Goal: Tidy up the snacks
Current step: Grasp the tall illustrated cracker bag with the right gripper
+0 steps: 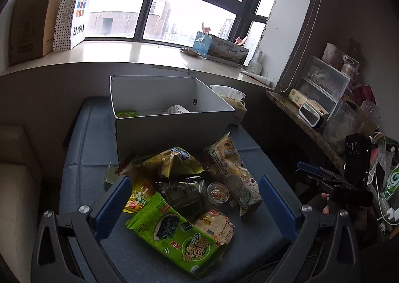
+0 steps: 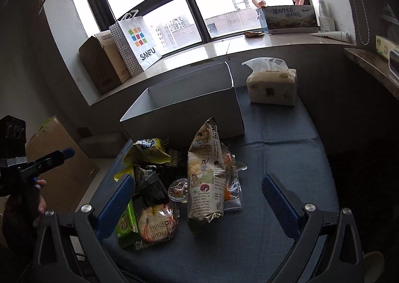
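Blue woven cloth – crinkly snack packets, rigid white box; left gripper, right gripper wide, empty.

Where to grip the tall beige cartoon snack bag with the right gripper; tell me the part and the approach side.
Grip the tall beige bag across its narrow width near mid-length, from above. It lies flat and long on the blue cloth, bare cloth on its right, and the open right gripper already straddles it.
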### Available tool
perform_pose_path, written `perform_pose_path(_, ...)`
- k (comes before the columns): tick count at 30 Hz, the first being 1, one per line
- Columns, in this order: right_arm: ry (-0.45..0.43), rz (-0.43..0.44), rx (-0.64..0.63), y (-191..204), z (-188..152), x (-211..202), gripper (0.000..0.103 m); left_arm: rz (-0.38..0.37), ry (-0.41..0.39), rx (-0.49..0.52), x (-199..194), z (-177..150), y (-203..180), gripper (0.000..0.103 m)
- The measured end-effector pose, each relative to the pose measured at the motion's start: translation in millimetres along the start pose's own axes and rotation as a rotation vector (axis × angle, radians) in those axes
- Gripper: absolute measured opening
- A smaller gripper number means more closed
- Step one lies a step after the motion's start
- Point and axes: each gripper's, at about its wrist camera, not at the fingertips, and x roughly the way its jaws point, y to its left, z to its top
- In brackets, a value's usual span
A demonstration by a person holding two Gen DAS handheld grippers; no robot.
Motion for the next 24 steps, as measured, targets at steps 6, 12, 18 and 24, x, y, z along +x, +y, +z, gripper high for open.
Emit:
perform_pose_path(6, 0.039, 0.001, -0.029, 3.1, -10.2, 20.7, 0.103, 0.044, 0.026, 0.039, 10.6, -1.5, -3.9, 0.103)
perform_pose_path(12, 0.126, -0.049, -0.124, 19.6, -6.1, 68.3, 0.103, 0.040, 0.049, 0.044, 17.3, -5.3, -3.6, 0.103)
perform_pose_path(18, 0.211, -0.060, -0.091, 10.2, 5.0, 110.3, 0.103, 0.022, 0.042, 0.022, 15.9, -5.6, 2.3, 0.103)
perform_pose_path(24, 0.285, -0.039, -0.056, 2.2, 1.8, 137.8, 0.100, 0.043, 0.051, 0.004, 18.1, -7.1, 9.5, 0.103)
